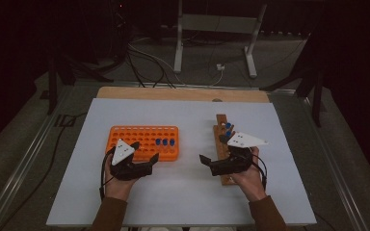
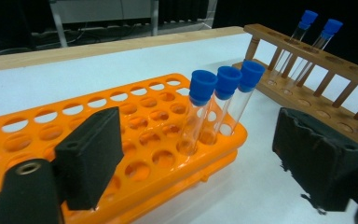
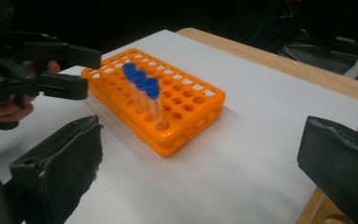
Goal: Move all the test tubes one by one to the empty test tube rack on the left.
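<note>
On a white table [image 1: 183, 192], an orange rack [image 1: 144, 143] holds three blue-capped tubes [image 2: 216, 105] upright near its right end. The left gripper [image 1: 147, 156] hangs empty beside them, jaws wide apart; the right gripper [image 1: 212, 162], also agape, waits by the wooden rack [image 1: 221, 139], likely the tubes' source.

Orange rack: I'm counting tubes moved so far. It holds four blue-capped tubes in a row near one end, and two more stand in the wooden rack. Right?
Not quite. The orange rack holds three blue-capped tubes, not four, as the left gripper view shows. They do stand in a row near one end, and two more stand in the wooden rack.
</note>
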`<state>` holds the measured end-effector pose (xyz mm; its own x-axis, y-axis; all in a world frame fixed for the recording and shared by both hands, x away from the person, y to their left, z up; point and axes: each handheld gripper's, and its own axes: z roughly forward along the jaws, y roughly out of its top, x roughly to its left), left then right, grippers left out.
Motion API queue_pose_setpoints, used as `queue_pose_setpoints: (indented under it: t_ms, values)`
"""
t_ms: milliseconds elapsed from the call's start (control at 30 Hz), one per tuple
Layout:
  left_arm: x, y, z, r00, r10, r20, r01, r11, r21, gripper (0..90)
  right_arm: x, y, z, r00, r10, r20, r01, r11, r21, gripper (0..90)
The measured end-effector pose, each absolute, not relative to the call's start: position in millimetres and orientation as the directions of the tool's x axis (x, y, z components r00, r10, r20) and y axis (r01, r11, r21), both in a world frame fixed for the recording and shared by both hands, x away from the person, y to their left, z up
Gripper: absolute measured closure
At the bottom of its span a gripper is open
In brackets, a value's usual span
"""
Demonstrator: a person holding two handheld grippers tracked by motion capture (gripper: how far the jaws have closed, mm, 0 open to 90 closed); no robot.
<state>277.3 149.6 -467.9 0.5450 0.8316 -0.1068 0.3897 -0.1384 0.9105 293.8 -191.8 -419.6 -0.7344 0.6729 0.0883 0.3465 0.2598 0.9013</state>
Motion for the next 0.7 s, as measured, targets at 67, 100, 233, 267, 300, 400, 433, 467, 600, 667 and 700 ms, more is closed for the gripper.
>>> queue_pose_setpoints:
  t_ms: [67, 100, 233, 267, 300, 400, 433, 467, 600, 667, 700]
  values:
    - [275, 152, -468, 0.542, 0.833, -0.106, 0.390, -0.139, 0.910, 9.4, 294, -193, -416, -0.729, 0.681, 0.068, 0.337, 0.270, 0.902, 0.0]
    - [273, 152, -469, 0.543, 0.833, -0.109, 0.390, -0.136, 0.911, 8.3, 294, -194, -414, -0.723, 0.689, 0.049, 0.328, 0.280, 0.902, 0.0]
    - [267, 151, -474, 0.545, 0.835, -0.081, 0.383, -0.161, 0.910, 0.7, 297, -203, -411, -0.703, 0.711, 0.032, 0.317, 0.273, 0.908, 0.0]
    - [266, 152, -475, 0.546, 0.834, -0.082, 0.381, -0.160, 0.911, 0.6, 299, -206, -410, -0.695, 0.718, 0.033, 0.319, 0.267, 0.909, 0.0]
    - [264, 153, -475, 0.545, 0.834, -0.084, 0.381, -0.157, 0.911, 0.6, 301, -209, -410, -0.687, 0.726, 0.036, 0.323, 0.261, 0.910, 0.0]
    - [261, 156, -474, 0.543, 0.836, -0.081, 0.375, -0.155, 0.914, 0.6, 306, -219, -409, -0.659, 0.751, 0.046, 0.335, 0.238, 0.912, 0.0]
    - [260, 158, -473, 0.539, 0.838, -0.083, 0.372, -0.149, 0.916, 0.6, 308, -222, -409, -0.650, 0.758, 0.049, 0.340, 0.232, 0.911, 0.0]
    - [260, 159, -472, 0.537, 0.839, -0.087, 0.370, -0.142, 0.918, 0.6, 310, -225, -409, -0.642, 0.765, 0.051, 0.344, 0.228, 0.911, 0.0]
    - [258, 163, -469, 0.524, 0.847, -0.090, 0.369, -0.131, 0.920, 0.7, 319, -235, -411, -0.622, 0.781, 0.058, 0.356, 0.216, 0.909, 2.6]
    - [258, 162, -467, 0.522, 0.848, -0.090, 0.365, -0.127, 0.922, 0.7, 323, -239, -413, -0.615, 0.786, 0.062, 0.366, 0.214, 0.906, 4.9]
    - [258, 163, -467, 0.523, 0.848, -0.090, 0.364, -0.126, 0.923, 0.7, 325, -240, -414, -0.609, 0.791, 0.057, 0.371, 0.221, 0.902, 5.6]
